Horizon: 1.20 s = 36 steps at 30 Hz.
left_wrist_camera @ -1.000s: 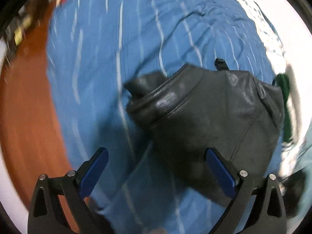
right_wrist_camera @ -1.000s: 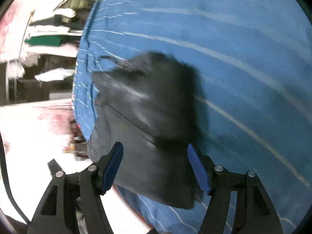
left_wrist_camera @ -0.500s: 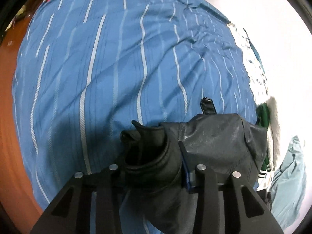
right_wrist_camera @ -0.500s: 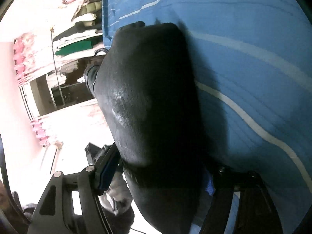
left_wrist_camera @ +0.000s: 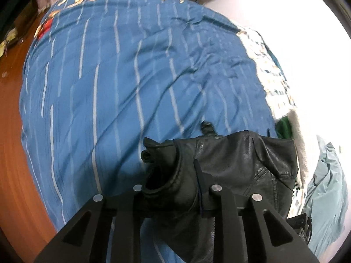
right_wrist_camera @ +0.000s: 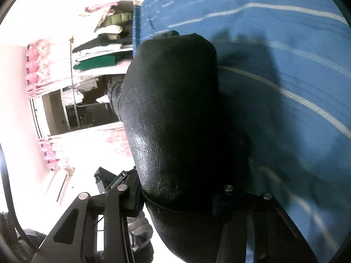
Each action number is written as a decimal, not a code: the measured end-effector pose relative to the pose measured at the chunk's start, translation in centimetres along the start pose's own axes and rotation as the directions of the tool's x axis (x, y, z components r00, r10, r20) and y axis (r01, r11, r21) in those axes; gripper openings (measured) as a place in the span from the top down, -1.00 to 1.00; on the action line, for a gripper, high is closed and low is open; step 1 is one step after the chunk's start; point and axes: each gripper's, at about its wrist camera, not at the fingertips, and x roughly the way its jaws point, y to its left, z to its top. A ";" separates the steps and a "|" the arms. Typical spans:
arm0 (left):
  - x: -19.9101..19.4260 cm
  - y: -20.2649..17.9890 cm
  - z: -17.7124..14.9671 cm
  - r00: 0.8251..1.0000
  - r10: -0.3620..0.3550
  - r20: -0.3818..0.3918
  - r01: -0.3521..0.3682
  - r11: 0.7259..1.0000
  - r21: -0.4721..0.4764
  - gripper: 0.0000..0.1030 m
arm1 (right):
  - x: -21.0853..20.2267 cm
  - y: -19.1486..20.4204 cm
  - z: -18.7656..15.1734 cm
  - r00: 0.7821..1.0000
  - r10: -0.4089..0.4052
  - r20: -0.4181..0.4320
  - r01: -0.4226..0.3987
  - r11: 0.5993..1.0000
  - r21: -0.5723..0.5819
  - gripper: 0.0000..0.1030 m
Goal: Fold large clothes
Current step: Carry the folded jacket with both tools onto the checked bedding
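Note:
A black leather jacket (left_wrist_camera: 237,160) lies folded on a bed with a blue striped sheet (left_wrist_camera: 109,87), near its right edge. My left gripper (left_wrist_camera: 175,192) has a bunched edge of the jacket, by the collar, between its fingers. Its jaws are closing and the pads press into the leather. In the right wrist view the jacket (right_wrist_camera: 173,109) fills the middle as a thick dark roll over the blue sheet (right_wrist_camera: 285,43). My right gripper (right_wrist_camera: 177,199) holds the near end of that roll; its jaws are closing with the leather squeezed between them.
Brown wooden floor (left_wrist_camera: 13,153) runs along the bed's left side. A patterned cover (left_wrist_camera: 274,76), a green garment (left_wrist_camera: 283,127) and a grey-teal cloth (left_wrist_camera: 329,186) lie at the right. Shelves of folded clothes (right_wrist_camera: 101,50) stand beyond the bed. A gloved hand (right_wrist_camera: 140,225) shows low.
Both grippers were open above the jacket a second ago. Each has since come onto the leather and closed on it. The left one has lifted its edge, showing more of the bed.

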 end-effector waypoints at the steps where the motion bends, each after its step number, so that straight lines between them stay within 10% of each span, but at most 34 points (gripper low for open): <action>1: -0.3 -0.4 0.2 1.000 -0.006 0.004 0.006 1.000 0.010 0.61 | -0.1 0.6 -0.2 1.000 -0.001 0.010 0.001 1.000 -0.003 0.14; 14: -3.0 -13.1 6.9 0.983 -0.173 0.059 0.160 0.971 0.177 0.63 | -7.2 12.3 4.8 0.992 -0.014 0.123 0.028 0.993 -0.118 0.18; 22: 0.0 -29.3 13.4 0.929 -0.368 0.049 0.343 0.901 0.266 0.63 | -17.1 20.2 13.7 0.958 0.017 0.287 0.040 0.981 -0.190 0.19; 28: 6.7 -41.6 15.4 0.897 -0.442 -0.032 0.426 0.841 0.334 0.63 | -26.7 22.2 22.1 0.906 0.046 0.421 0.047 0.977 -0.207 0.19; 36: 20.6 -48.8 12.8 0.935 -0.313 -0.169 0.355 0.831 0.427 0.62 | -34.7 14.8 32.3 0.880 -0.039 0.473 0.077 0.995 -0.062 0.19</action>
